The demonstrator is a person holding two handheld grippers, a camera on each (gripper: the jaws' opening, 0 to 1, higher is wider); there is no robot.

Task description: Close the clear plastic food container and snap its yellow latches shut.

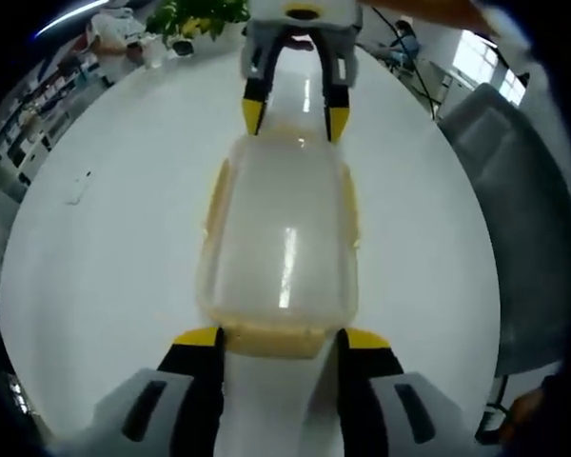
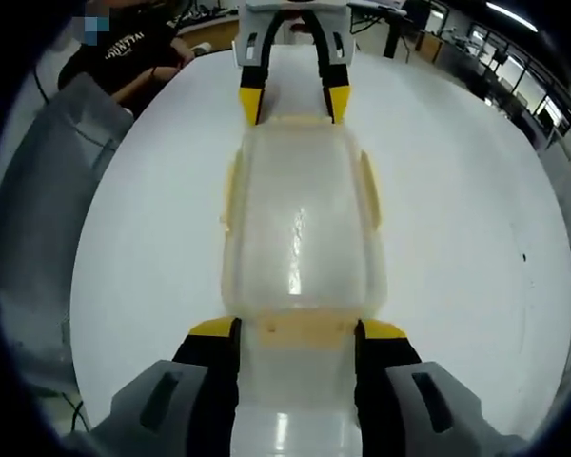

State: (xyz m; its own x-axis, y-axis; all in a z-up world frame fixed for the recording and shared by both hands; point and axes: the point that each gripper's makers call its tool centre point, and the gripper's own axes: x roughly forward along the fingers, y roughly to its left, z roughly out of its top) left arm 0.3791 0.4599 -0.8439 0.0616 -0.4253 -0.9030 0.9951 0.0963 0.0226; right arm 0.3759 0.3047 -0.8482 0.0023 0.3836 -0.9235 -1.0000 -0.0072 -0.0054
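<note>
The clear plastic container (image 1: 281,228) (image 2: 300,224) lies lengthwise on the white table (image 1: 105,257) with its lid resting on top. Yellow latches show along its long sides (image 1: 213,190) (image 2: 369,186) and at both ends. My left gripper (image 1: 282,341) stands open, its jaws on either side of the near end latch (image 1: 274,338). Facing it from the far end, my right gripper (image 1: 295,116) (image 2: 297,331) is also open, and its jaws flank the opposite end latch (image 2: 300,328). In the right gripper view the left gripper (image 2: 295,103) shows at the top.
A grey chair (image 1: 519,219) (image 2: 48,200) stands beside the round table. A person in a black shirt (image 2: 124,52) sits at the table's edge. A potted plant (image 1: 195,24) stands at the far rim, and a small dark mark (image 1: 79,186) lies on the tabletop.
</note>
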